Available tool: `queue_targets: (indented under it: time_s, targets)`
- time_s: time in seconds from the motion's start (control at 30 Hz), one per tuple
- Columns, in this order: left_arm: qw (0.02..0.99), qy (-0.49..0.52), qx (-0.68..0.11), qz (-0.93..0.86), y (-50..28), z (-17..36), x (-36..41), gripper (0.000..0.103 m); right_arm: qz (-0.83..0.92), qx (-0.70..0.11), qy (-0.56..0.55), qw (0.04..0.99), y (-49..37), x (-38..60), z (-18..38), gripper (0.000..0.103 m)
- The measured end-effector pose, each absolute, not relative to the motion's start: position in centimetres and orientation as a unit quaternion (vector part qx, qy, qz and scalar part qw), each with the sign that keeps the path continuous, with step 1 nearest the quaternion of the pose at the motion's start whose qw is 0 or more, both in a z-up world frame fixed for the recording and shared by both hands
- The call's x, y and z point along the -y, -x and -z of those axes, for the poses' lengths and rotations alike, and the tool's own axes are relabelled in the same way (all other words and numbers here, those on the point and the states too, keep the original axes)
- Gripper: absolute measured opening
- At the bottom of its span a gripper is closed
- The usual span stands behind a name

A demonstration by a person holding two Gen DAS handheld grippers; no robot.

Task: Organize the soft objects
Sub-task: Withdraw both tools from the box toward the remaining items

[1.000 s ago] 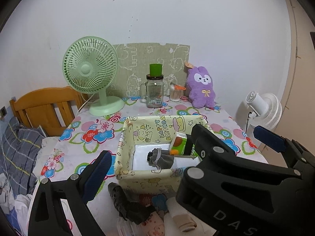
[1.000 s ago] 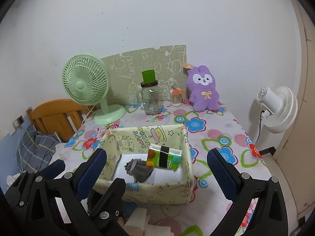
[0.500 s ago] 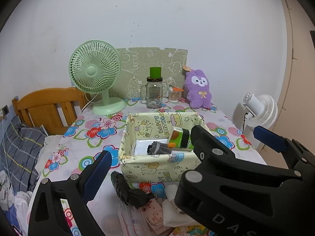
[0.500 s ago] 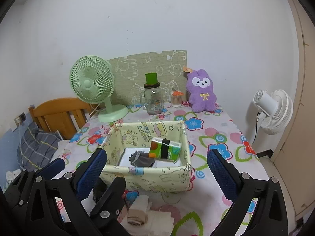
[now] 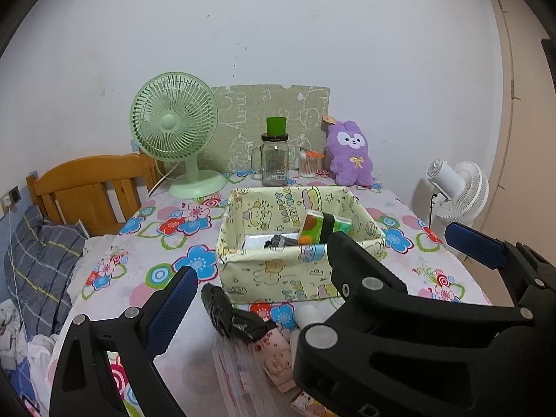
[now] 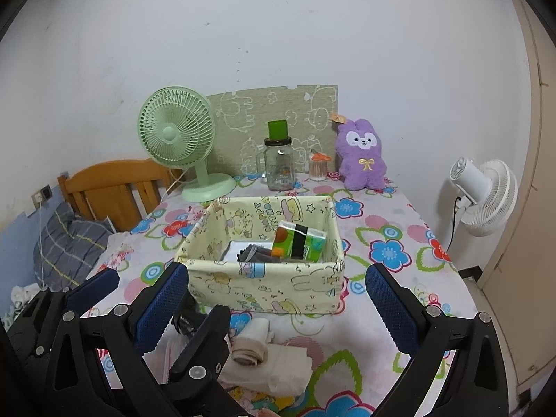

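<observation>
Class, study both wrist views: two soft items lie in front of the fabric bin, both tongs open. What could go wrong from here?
1. The beige rolled cloth sits on loose folded fabric; a grab may lift both.
2. The left tongs and right tongs are close together and could collide.
3. The soft-walled fabric bin might slide if nudged.

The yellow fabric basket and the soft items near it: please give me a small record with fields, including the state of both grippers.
basket: yellow fabric basket, open top, on the floral table
inside basket: green tissue pack leaning on the right wall; gray rolled cloth; white flat item beneath
in front of basket: beige rolled cloth on white folded cloth; black rolled cloth
left gripper: open, empty
right gripper: open, empty
back of table: green fan, glass jar, purple plush
</observation>
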State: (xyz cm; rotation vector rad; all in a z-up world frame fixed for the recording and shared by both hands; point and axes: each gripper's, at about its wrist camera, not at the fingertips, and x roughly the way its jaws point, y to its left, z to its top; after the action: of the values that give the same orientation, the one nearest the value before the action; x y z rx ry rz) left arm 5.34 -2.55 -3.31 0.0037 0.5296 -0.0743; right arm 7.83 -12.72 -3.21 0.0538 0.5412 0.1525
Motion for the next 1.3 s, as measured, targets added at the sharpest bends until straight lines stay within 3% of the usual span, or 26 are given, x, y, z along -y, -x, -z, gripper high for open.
queue_targets:
  time_s: [1.3]
  targets:
    - [0.945,0.0,-0.319,0.071,-2.6,11.3,2.9,0.091,-0.069,-0.324,-0.039,0.943,-4.6,12.9,11.5,0.103]
